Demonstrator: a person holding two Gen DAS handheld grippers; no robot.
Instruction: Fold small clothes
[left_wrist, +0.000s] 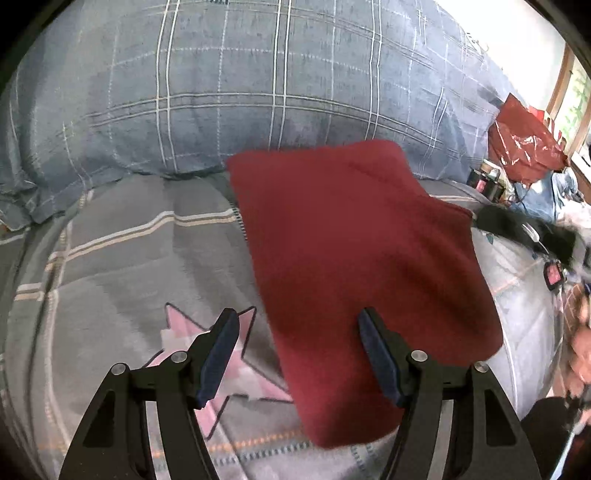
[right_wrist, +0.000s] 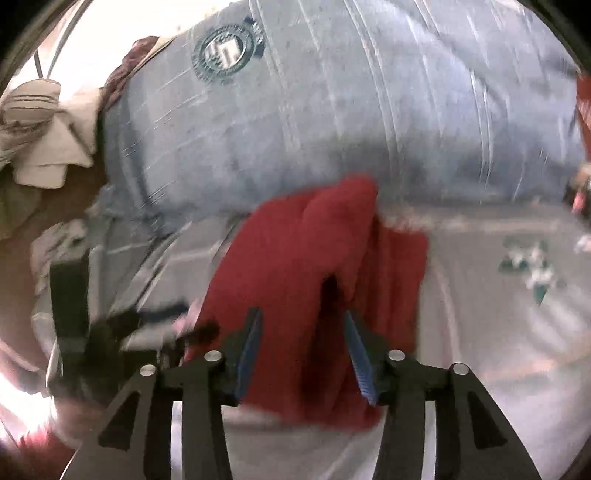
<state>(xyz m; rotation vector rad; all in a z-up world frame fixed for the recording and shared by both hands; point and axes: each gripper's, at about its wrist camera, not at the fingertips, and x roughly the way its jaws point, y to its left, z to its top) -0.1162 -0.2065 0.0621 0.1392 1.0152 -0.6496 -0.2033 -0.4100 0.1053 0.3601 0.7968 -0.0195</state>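
Your left tool (left_wrist: 297, 334) stands wide with nothing between its fingers; the right finger (left_wrist: 373, 350) sits over the near part of the red cloth (left_wrist: 354, 266), though you cannot tell whether it touches. The cloth lies folded flat on the grey checked bed cover (left_wrist: 122, 266), its far edge against the blue plaid pillow (left_wrist: 236, 92). Your right tool (right_wrist: 303, 339) is partly apart, pads clear of the cloth, which bunches up between and beyond them. That view is blurred, so the cloth's folds are hard to read. A red bag (left_wrist: 524, 147) at the edge is cut off
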